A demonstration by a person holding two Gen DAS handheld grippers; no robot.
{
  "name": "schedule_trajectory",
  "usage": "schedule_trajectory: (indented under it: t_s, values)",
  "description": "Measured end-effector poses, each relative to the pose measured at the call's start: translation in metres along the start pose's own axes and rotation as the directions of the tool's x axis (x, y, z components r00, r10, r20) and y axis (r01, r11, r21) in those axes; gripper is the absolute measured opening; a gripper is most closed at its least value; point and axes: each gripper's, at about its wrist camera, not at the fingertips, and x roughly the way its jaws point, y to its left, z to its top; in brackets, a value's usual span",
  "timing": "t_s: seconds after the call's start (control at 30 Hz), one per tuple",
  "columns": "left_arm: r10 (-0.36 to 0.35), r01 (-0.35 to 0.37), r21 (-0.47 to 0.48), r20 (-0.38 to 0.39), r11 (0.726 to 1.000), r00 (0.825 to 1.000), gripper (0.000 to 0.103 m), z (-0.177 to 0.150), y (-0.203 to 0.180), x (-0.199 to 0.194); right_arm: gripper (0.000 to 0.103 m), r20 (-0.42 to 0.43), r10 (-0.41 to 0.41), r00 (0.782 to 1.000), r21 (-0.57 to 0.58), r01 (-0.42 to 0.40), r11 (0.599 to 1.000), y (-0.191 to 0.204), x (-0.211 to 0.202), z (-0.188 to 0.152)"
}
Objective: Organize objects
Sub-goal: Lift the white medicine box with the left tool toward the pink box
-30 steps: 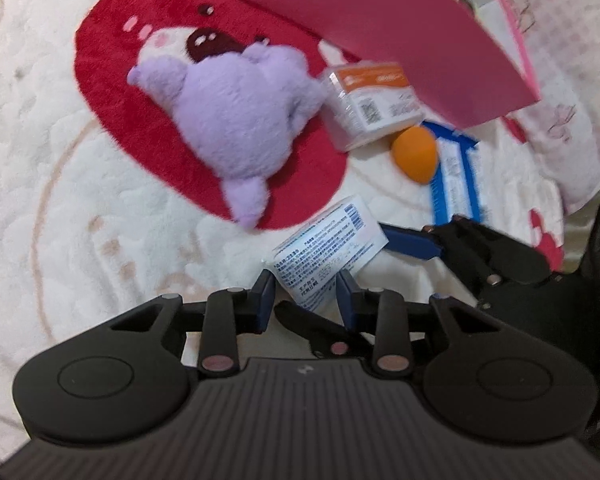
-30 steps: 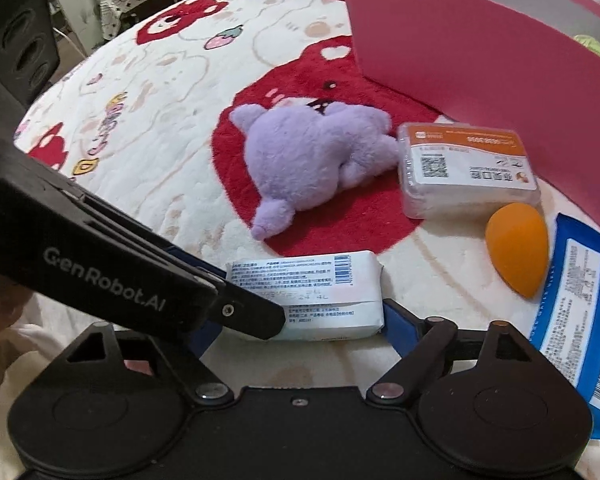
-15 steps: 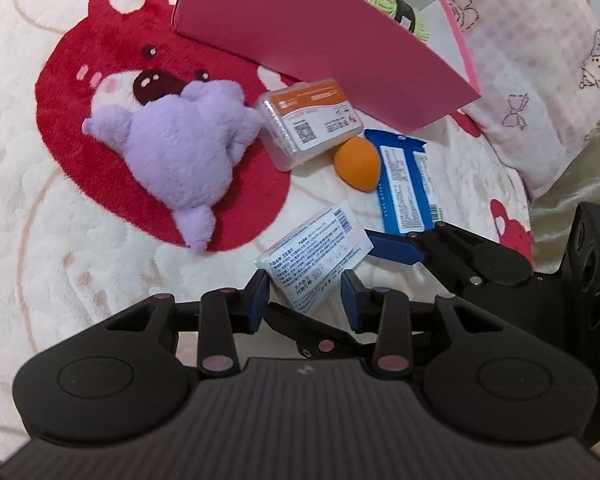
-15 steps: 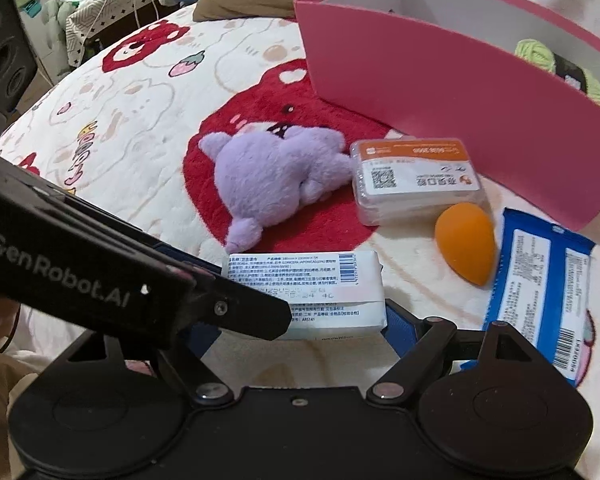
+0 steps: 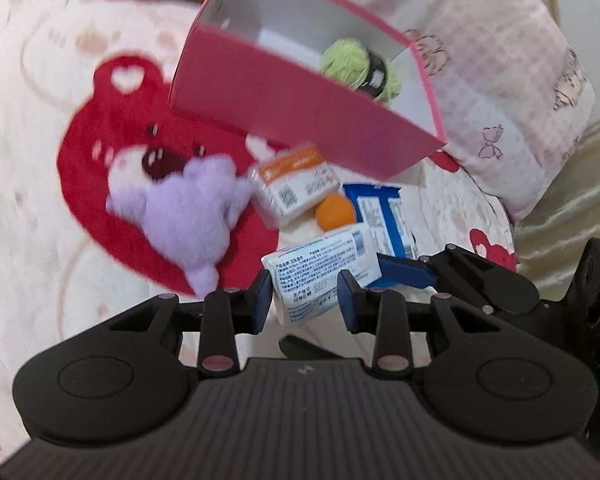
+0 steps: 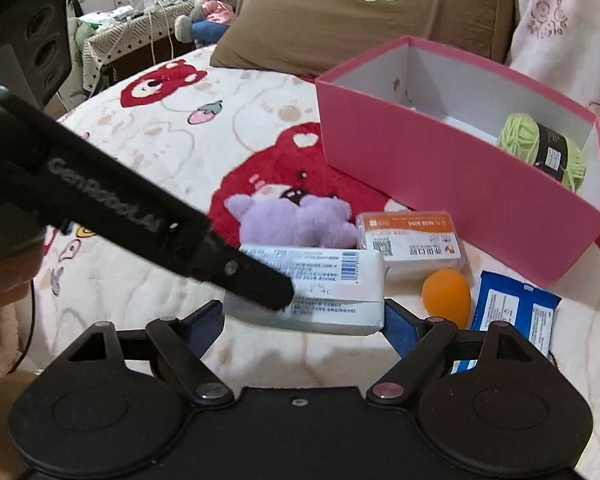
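Note:
A white printed packet (image 5: 320,268) (image 6: 332,276) hangs just above the bed, held from two sides. My left gripper (image 5: 304,300) pinches its narrow width, jaws closing on it. My right gripper (image 6: 306,320) clamps it lengthwise, pads on both ends. In the right wrist view the left gripper's fingers (image 6: 240,268) cross over the packet. The pink box (image 5: 292,104) (image 6: 440,168) stands beyond, with a green yarn ball (image 6: 520,136) inside. On the blanket lie a purple plush (image 6: 296,220), a clear box with an orange label (image 6: 412,236), an orange sponge (image 6: 446,292) and a blue packet (image 6: 512,312).
A fleece blanket with red bear prints (image 6: 172,148) covers the bed. A brown pillow (image 6: 360,12) lies behind the box, and a pink checked pillow (image 5: 500,92) sits to its right. The bed edge and a cluttered room show at far left.
Both grippers have risen together with the white packet, which now hangs above the blanket. The views tilted up, so the pink box's inside and the yarn now show.

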Motion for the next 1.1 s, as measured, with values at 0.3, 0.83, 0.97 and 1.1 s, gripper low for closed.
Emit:
schedule_trajectory:
  t_s: [0.3, 0.83, 0.97, 1.1]
  values:
    - [0.001, -0.002, 0.037, 0.025, 0.999, 1.000, 0.033, 0.008, -0.013, -0.008, 0.082, 0.042, -0.007, 0.999, 0.050, 0.005, 0.999, -0.010, -0.012, 0.005]
    - [0.046, -0.054, 0.125, 0.068, 0.991, 0.997, 0.033, 0.052, -0.045, -0.023, 0.061, 0.092, -0.047, 0.995, 0.078, 0.040, 0.996, -0.029, -0.039, 0.031]
    - [0.051, -0.062, 0.137, 0.084, 0.989, 0.995, 0.033, 0.067, -0.050, -0.030, 0.055, 0.121, -0.040, 0.992, 0.080, 0.030, 0.996, -0.036, -0.050, 0.042]
    - [0.072, -0.093, 0.163, 0.127, 0.982, 0.989, 0.033, 0.079, -0.059, -0.033, 0.051, 0.143, -0.039, 0.989, 0.083, 0.027, 0.996, -0.042, -0.056, 0.058]
